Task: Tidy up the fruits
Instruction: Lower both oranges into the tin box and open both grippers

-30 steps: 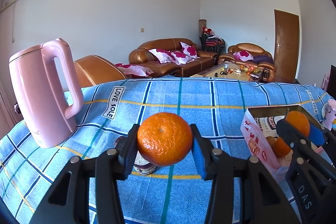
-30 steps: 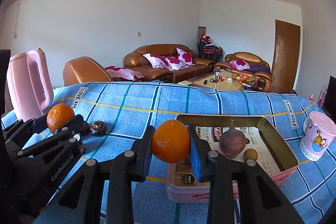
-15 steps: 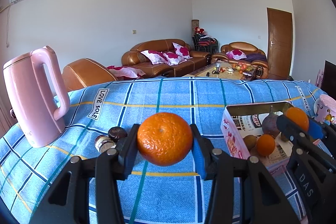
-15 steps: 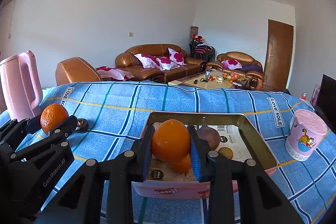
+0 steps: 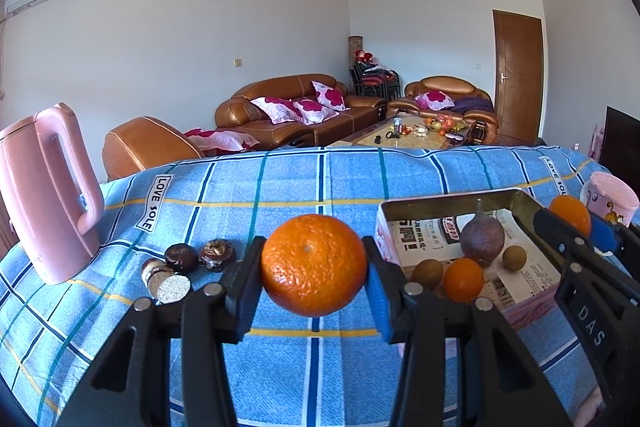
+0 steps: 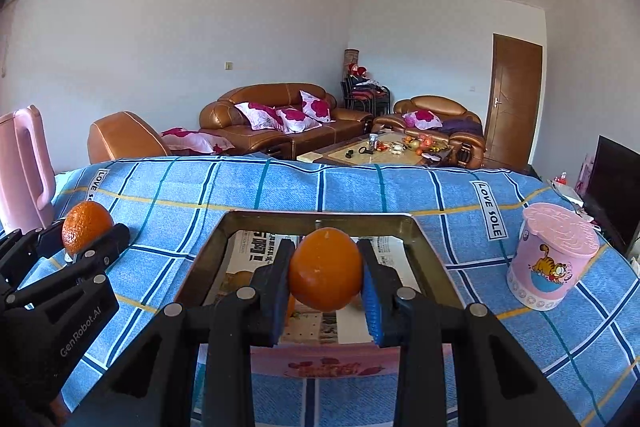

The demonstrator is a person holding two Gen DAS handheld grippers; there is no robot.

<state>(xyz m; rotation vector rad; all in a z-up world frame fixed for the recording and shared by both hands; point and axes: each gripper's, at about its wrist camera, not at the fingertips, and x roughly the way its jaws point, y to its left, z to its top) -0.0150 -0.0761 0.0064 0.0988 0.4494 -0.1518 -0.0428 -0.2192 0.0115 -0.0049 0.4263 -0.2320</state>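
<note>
Nearest in, left tool (image 5: 314,301) clamped on a big orange (image 5: 314,264), dimpled rind, round and slightly flattened, held up over the blue checked cloth (image 5: 280,195) of the bench and left of the tin (image 5: 448,201). Right tool (image 6: 325,293) clamped on a smaller, smoother orange (image 6: 325,270), egg-shaped, hanging over the near half of that tin. Risk right here: only narrow pads on two sides of a round, waxy fruit, so a jolt or a hasty release could pop either one loose, and woven cloth over a bench would likely let it roll off toward an edge. Tight quarters too, with both tools converging on one container; a clash of black plastic arms looks possible. Just past the left fruit, dark wrinkled dried pieces (image 5: 199,255) and a cut round with a pale grainy face (image 5: 173,287), easy to knock. Inside the shallow metal tin, newspaper lining, one small orange (image 5: 463,279), two dull brown balls, a purplish stemmed fruit (image 5: 482,239); a dropped orange could scatter them or bounce off the rim. Far left, glossy pink kettle (image 5: 44,195); far right, pink cartoon cup (image 6: 554,263), light-looking and tippable.
</note>
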